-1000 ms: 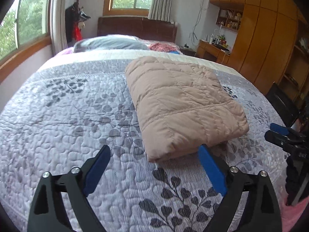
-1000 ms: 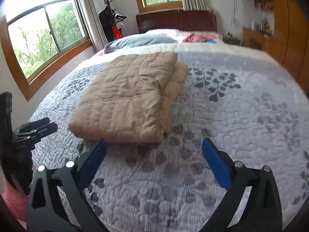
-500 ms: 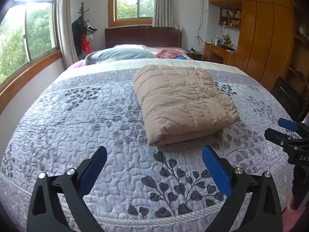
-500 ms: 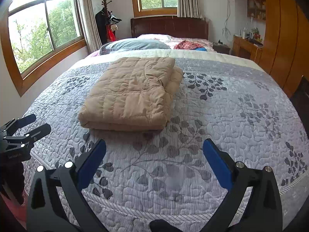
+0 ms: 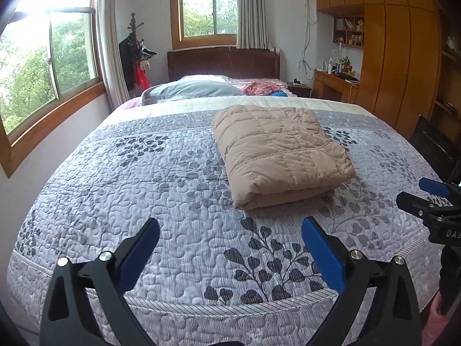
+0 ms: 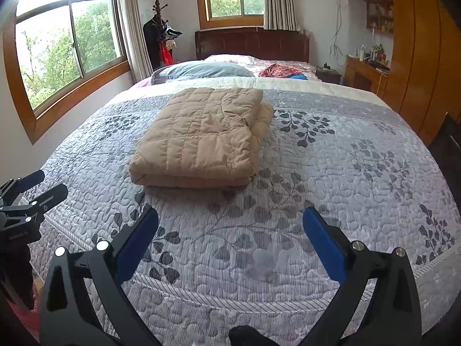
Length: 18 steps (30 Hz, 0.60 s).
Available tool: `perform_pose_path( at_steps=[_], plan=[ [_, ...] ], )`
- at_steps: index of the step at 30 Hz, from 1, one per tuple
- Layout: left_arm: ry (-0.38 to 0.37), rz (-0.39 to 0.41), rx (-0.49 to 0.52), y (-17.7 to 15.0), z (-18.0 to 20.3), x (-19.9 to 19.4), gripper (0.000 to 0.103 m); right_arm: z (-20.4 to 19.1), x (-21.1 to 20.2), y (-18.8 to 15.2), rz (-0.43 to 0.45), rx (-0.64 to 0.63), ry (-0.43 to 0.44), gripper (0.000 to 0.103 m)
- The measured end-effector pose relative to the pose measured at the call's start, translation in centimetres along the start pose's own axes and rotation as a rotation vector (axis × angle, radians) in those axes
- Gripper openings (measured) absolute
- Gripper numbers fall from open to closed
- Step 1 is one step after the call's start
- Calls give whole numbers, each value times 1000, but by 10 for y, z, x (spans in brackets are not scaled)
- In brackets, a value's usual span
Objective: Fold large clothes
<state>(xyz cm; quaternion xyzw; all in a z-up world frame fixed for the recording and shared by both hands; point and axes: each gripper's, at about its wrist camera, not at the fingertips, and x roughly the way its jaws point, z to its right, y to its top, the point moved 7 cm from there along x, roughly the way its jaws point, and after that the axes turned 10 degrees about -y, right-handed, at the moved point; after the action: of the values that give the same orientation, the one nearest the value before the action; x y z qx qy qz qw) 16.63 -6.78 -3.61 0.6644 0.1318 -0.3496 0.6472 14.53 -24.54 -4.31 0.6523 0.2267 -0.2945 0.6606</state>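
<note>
Tan quilted coat (image 5: 281,155) lies folded, frame centre, on bed quilt (image 5: 144,201); left gripper (image 5: 230,239) and right gripper (image 6: 230,230) wide open, empty, low in frame, clear of it — fold judged complete.

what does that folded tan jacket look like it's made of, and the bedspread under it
Jacket: likely a down-style puffer in thin matte synthetic shell, judging by its stitched puffy squares. Bedspread: quilted grey fabric with printed leaves and a slight sheen; fibre unclear.
</note>
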Motion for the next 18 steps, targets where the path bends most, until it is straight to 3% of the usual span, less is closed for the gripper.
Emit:
perform_pose_path(
  at_steps=[18],
  plan=[
    [-5,-17,-1,-4,2,-2,99,-2,-1,-5,-17,-10,-16,100]
  ],
)
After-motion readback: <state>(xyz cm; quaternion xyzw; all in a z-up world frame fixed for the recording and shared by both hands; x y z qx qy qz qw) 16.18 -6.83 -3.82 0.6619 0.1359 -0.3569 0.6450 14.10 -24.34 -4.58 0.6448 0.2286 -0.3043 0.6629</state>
